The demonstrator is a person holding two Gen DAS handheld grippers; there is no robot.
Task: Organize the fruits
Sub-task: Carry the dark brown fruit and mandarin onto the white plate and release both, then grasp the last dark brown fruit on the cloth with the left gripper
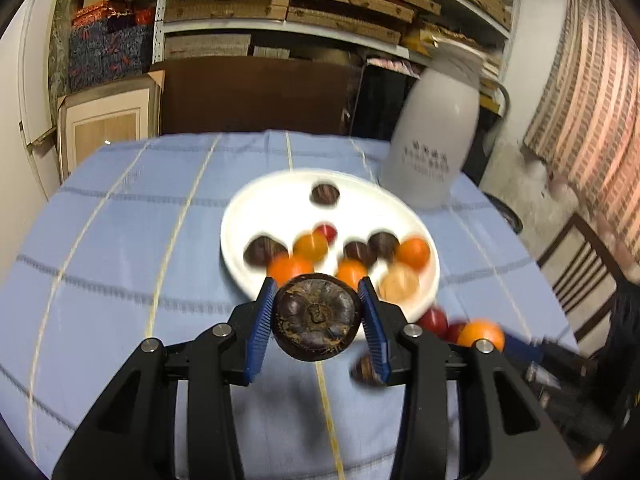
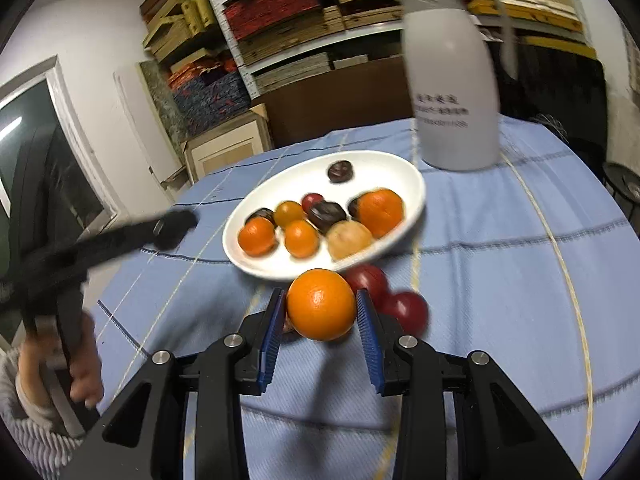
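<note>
- Your left gripper: blue pads clamped on a dark brown mangosteen, held clear above the blue tablecloth.
- Your right gripper: pads closed on an orange, also off the cloth.
- White plate: just ahead of both grippers; holds oranges, dark fruits, one small red fruit, one pale fruit.
- Two red fruits: on cloth, just beyond & right of the rt gripper, near plate edge.
- White jug: upright, beyond plate, to the right.
</note>
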